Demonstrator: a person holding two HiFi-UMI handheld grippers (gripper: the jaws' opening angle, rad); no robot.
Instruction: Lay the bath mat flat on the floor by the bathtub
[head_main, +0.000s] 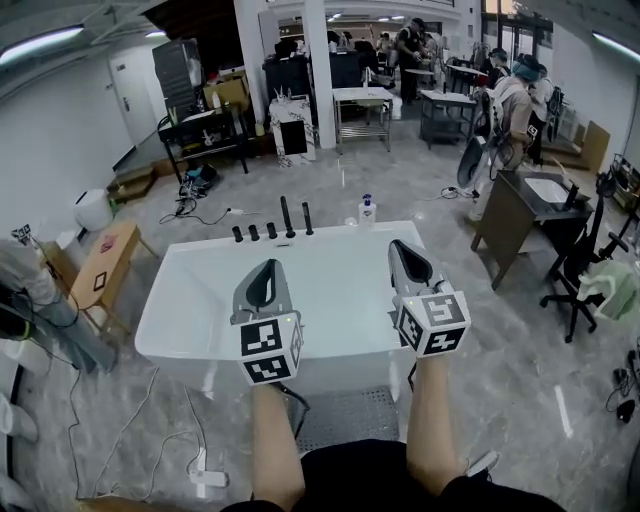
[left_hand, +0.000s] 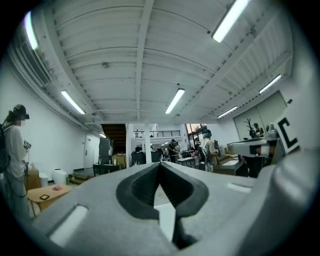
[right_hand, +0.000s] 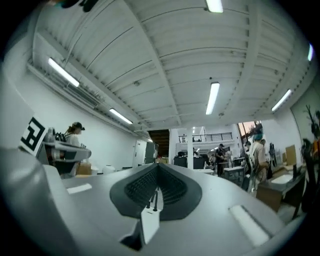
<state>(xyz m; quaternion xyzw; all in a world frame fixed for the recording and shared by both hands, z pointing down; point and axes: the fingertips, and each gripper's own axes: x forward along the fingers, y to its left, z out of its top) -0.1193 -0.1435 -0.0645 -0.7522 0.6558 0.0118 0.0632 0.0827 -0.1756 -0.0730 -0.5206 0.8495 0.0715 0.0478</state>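
Observation:
A grey textured bath mat (head_main: 350, 415) lies on the marble floor against the near side of the white bathtub (head_main: 175, 300); my arms and body hide its edges. Both grippers hang in the air over the tub, pointing away from me roughly level. My left gripper (head_main: 265, 272) is shut with nothing between its jaws, and in the left gripper view its tips (left_hand: 160, 164) meet against the room beyond. My right gripper (head_main: 400, 250) is also shut and empty, its ribbed pads (right_hand: 172, 186) closed together.
Black tap handles (head_main: 270, 230) and a bottle (head_main: 367, 208) stand on the tub's far rim. A wooden bench (head_main: 100, 265) is at left, a vanity with a sink (head_main: 520, 205) and an office chair (head_main: 580, 275) at right. Cables and a power strip (head_main: 205, 475) lie at lower left. People stand farther back.

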